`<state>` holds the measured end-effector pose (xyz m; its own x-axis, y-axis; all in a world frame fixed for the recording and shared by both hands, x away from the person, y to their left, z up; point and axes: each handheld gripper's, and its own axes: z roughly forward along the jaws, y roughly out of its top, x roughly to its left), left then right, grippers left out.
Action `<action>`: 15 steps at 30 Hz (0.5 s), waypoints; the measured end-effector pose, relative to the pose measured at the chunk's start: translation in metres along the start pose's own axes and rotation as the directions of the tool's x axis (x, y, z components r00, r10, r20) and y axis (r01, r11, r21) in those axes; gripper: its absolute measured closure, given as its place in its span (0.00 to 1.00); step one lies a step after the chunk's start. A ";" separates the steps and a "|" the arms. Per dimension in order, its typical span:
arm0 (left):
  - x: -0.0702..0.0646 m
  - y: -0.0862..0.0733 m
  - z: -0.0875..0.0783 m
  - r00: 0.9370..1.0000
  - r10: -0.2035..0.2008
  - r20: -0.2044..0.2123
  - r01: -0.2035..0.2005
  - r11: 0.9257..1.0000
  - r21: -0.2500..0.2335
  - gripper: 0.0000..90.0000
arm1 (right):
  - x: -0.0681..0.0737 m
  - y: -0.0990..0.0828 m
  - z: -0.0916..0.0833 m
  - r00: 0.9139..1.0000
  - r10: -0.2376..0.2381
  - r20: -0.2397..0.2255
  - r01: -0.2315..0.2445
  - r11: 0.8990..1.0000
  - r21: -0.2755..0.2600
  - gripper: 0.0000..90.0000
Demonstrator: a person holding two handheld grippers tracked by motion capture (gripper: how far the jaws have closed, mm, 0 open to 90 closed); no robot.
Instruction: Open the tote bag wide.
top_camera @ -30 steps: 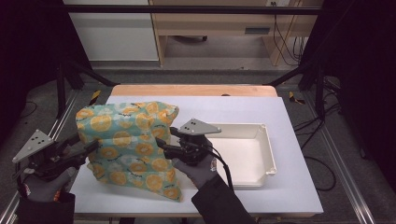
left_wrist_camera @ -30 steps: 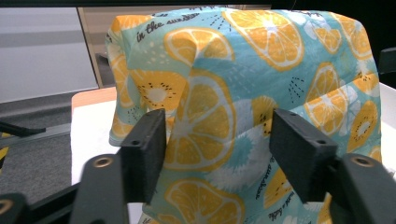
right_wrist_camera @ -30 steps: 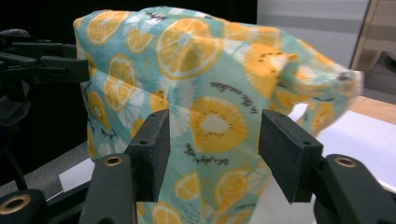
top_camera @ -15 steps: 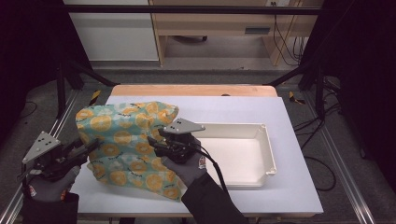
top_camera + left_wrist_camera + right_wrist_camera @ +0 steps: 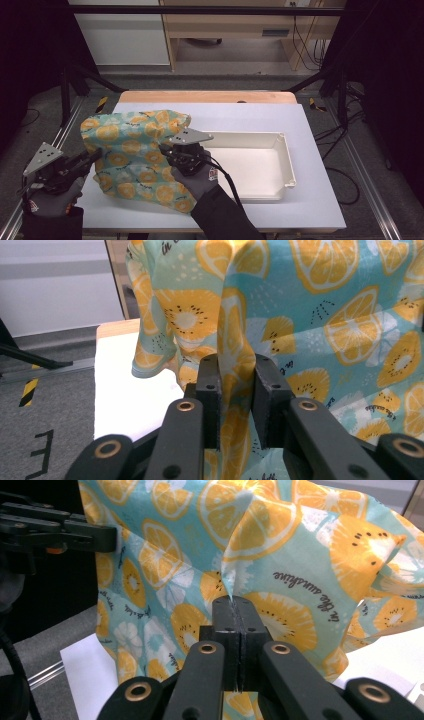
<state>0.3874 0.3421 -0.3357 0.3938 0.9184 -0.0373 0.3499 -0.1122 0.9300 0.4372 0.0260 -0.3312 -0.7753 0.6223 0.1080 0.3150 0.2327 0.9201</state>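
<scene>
A teal cloth (image 5: 135,150) printed with orange slices lies bunched on the left half of the white table (image 5: 310,205). My left gripper (image 5: 95,155) is at the cloth's left edge. In the left gripper view the left gripper (image 5: 236,375) has a raised fold of the cloth (image 5: 320,315) squeezed between its jaws, which have just been closing. My right gripper (image 5: 165,150) sits on the cloth's right side. Its jaws have just closed fully, and the right gripper (image 5: 235,602) pinches a thin ridge of the cloth (image 5: 165,545). The left gripper (image 5: 107,535) shows beyond it.
A shallow white tray (image 5: 287,160) stands right of the cloth, close to my right hand. A wooden strip (image 5: 200,96) runs along the table's far edge. Metal rails flank the table, and cables lie on the floor at the right.
My right gripper slid left onto the cloth, away from the tray. Both grippers' jaws have narrowed from wide apart to closed on folds of the cloth. The left hand has kept its place.
</scene>
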 end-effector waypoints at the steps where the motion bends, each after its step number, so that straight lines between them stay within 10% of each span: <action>1: 0.000 0.000 0.000 1.000 -0.001 -0.001 0.001 1.000 0.000 0.85 | 0.000 0.000 -0.001 1.000 0.001 -0.003 -0.001 1.000 -0.001 1.00; 15: 0.001 0.000 -0.006 1.000 -0.009 -0.015 0.009 1.000 -0.007 0.99 | 0.011 0.004 -0.016 0.998 -0.028 -0.053 0.025 0.999 -0.047 1.00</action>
<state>0.3822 0.3453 -0.3336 0.3777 0.9251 -0.0399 0.3472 -0.1016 0.9323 0.4210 0.0217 -0.3202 -0.8115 0.5755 0.1018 0.2689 0.2129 0.9393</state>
